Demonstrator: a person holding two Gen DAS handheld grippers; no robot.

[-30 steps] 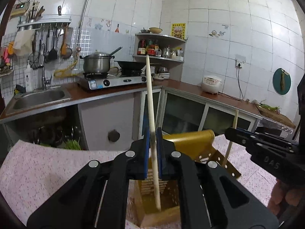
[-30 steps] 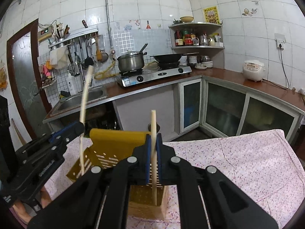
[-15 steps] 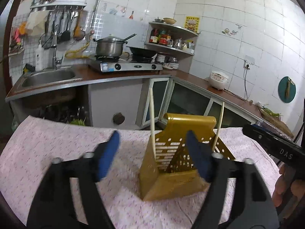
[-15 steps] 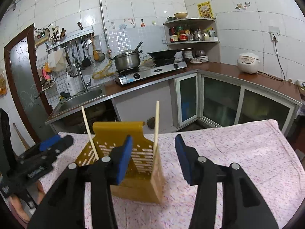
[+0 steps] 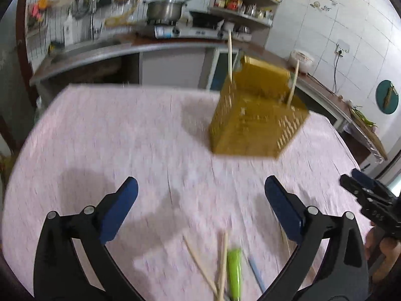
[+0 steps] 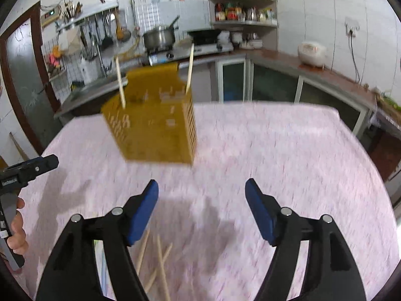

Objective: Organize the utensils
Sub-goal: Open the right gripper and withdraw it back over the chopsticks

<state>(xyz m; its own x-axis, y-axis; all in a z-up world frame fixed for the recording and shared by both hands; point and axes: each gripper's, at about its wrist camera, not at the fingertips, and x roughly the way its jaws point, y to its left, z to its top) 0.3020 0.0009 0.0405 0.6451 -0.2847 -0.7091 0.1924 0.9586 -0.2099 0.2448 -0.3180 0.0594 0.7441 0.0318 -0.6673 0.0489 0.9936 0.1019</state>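
Note:
A yellow slotted utensil holder [image 5: 258, 123] [image 6: 155, 128] stands on the pink tablecloth with two wooden chopsticks [image 5: 229, 57] [image 6: 189, 70] upright in it. My left gripper [image 5: 200, 208] hangs well back from it, its jaws still opening with nothing between them. Under it lie loose chopsticks [image 5: 203, 268], a green-handled utensil [image 5: 234, 273] and a pale blue stick [image 5: 255, 271]. My right gripper [image 6: 201, 210] also has its jaws opening and empty, with several loose chopsticks [image 6: 160, 263] by its left finger. Both views are motion-blurred.
The pink cloth-covered table [image 5: 125, 138] [image 6: 288, 155] stretches around the holder. Behind it run the kitchen counter with sink, stove and pot [image 6: 159, 36], a corner shelf [image 5: 245, 2] and a rice cooker [image 6: 312, 52]. A hand [image 6: 16, 235] holds the other gripper at the left edge.
Both grippers let go of their chopsticks, which now stand in the holder. Both opened wide, pulled back and tipped down toward the loose utensils on the cloth.

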